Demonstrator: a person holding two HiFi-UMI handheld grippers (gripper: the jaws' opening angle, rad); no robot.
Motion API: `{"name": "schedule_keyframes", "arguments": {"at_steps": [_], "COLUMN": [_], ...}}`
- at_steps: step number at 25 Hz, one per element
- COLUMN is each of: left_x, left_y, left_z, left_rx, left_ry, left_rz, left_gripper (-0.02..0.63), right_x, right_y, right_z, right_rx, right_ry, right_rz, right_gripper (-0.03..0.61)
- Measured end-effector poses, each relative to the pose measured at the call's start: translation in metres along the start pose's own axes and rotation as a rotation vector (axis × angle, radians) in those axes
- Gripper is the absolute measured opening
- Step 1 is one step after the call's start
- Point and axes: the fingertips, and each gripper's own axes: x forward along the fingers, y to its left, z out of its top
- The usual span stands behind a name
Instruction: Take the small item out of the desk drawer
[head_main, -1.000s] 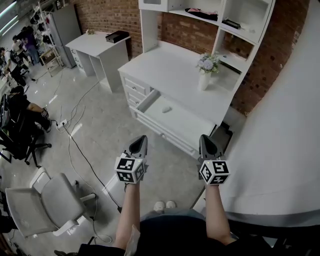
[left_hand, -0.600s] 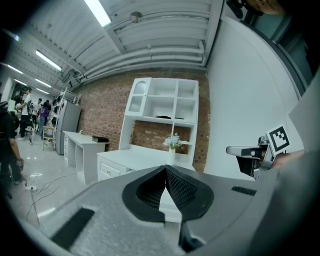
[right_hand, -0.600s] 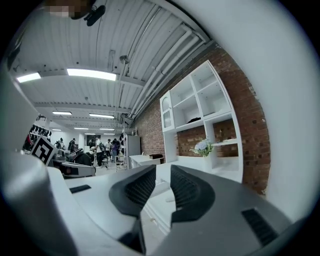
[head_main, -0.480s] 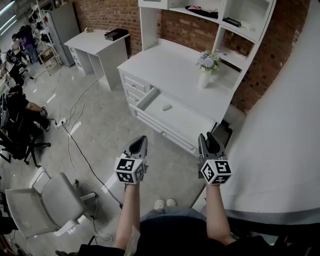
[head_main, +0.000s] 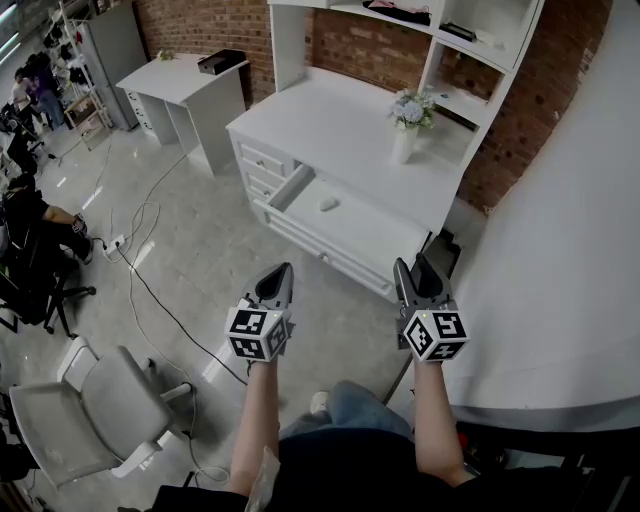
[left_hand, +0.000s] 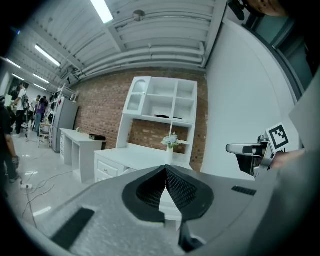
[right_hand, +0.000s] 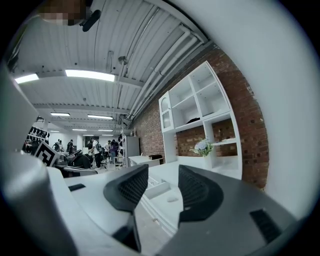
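Note:
A small pale oval item lies in the open drawer of the white desk; it also shows in the right gripper view, item. Both grippers hang in the air over the floor, well short of the desk. My left gripper is shut, its jaws meeting at the tip, left gripper. My right gripper stands open: its jaws have just been opening, and nothing is between them, right gripper.
A vase of flowers stands on the desktop under white shelves. A second desk is at far left. An office chair and floor cables lie left. A white wall runs close on the right. A seated person is at left.
The right gripper's jaws went from shut to apart. The left gripper stayed shut. Both grippers kept much the same place, and the person's leg has come forward.

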Motion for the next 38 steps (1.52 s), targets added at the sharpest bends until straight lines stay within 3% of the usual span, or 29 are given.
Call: {"name": "schedule_keyframes", "arguments": {"at_steps": [15, 38], "left_x": [0.03, 0.19], "left_y": [0.029, 0.142], "left_z": [-0.007, 0.0], "left_rx": [-0.018, -0.045], "left_ry": [0.024, 0.092], "left_rz": [-0.007, 0.061], "left_gripper": [0.009, 0.009], "right_x": [0.026, 0.238], "right_y": [-0.014, -0.062], "right_z": [-0.012, -0.039], "right_rx": [0.013, 0.018], "right_ry": [0.019, 0.112], "right_rz": [-0.042, 0.029], "right_gripper": [0.169, 0.169]}}
